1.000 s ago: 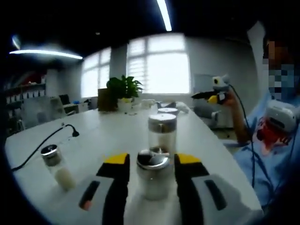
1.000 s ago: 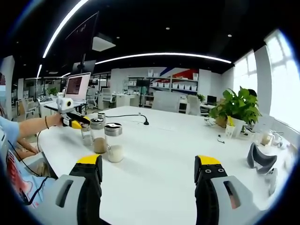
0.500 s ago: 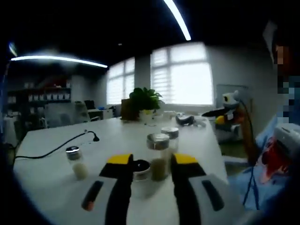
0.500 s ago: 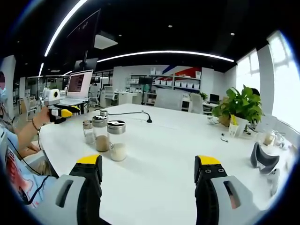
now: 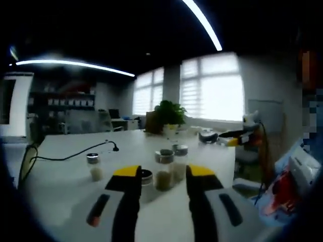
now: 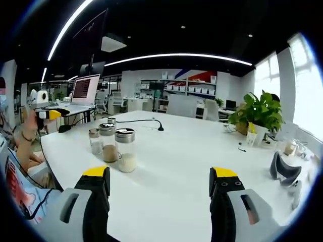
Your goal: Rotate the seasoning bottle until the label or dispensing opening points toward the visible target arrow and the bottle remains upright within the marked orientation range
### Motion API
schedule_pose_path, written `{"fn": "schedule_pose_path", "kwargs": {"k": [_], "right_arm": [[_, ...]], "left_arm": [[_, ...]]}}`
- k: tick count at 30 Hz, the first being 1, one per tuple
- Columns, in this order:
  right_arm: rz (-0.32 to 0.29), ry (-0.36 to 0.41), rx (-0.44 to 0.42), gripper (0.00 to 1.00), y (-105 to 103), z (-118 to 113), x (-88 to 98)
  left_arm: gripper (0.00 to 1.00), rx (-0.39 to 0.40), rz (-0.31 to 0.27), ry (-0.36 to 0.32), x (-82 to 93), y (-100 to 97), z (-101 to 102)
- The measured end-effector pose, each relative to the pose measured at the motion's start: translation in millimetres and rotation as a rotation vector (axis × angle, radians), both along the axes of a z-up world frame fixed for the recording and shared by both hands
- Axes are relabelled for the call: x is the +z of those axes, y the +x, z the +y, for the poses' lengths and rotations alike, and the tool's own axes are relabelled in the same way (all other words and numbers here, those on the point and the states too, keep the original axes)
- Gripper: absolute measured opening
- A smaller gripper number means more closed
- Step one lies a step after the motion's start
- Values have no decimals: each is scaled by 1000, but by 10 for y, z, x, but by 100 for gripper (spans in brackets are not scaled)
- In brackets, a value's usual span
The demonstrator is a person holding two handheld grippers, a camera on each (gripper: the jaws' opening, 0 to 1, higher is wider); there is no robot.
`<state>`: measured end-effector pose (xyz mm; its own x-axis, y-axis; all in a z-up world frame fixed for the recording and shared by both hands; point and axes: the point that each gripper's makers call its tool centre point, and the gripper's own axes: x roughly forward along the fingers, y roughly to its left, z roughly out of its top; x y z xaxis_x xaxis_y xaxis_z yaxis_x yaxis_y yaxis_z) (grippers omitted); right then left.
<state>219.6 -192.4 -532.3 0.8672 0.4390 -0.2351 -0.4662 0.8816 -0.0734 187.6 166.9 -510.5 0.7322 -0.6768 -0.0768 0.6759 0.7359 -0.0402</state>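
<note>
Three glass seasoning bottles with metal lids stand upright in a tight group on the white table [image 6: 192,166]: a white-filled one [image 6: 124,150], a brown-filled one [image 6: 107,144] and a smaller one [image 6: 94,141]. In the left gripper view the brown-filled bottle [image 5: 163,171] and a white-filled one [image 5: 179,163] stand just beyond my jaws, and a low dark-lidded one [image 5: 146,180] is partly hidden behind the left jaw. A fourth bottle [image 5: 93,167] stands apart. My left gripper [image 5: 162,174] is open and holds nothing. Over bare table, my right gripper [image 6: 160,176] is open too.
A black cable [image 5: 65,157] with a small microphone runs across the table. A potted plant [image 6: 256,117] stands at the far side, and dark headset gear [image 6: 280,171] lies near the right edge. A person's hand holds the left gripper [image 6: 44,112] beyond the table's left edge.
My left gripper has drawn back from the bottles, which were between its jaws and now stand farther off. In the right gripper view it has moved left, away from the group.
</note>
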Motion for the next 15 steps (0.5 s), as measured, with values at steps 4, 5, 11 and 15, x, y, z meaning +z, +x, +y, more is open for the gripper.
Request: {"fn": "schedule_pose_path", "kwargs": {"k": [4,5,11,15], "right_arm": [[-4,-10,6,83,-8,9,12],[-6,-16,4,83,-13,3,16],[-13,-21,0,83,-19,-24,27],[-7,-20,3,83,-11,-24,10]], "left_arm": [[37,49,-14,61,-52,-34,72],[37,53,-14,63,-52,-48,86],[37,78,-13,30,-18,-60,154],[37,97,-10,27,-18,-12,183]]}}
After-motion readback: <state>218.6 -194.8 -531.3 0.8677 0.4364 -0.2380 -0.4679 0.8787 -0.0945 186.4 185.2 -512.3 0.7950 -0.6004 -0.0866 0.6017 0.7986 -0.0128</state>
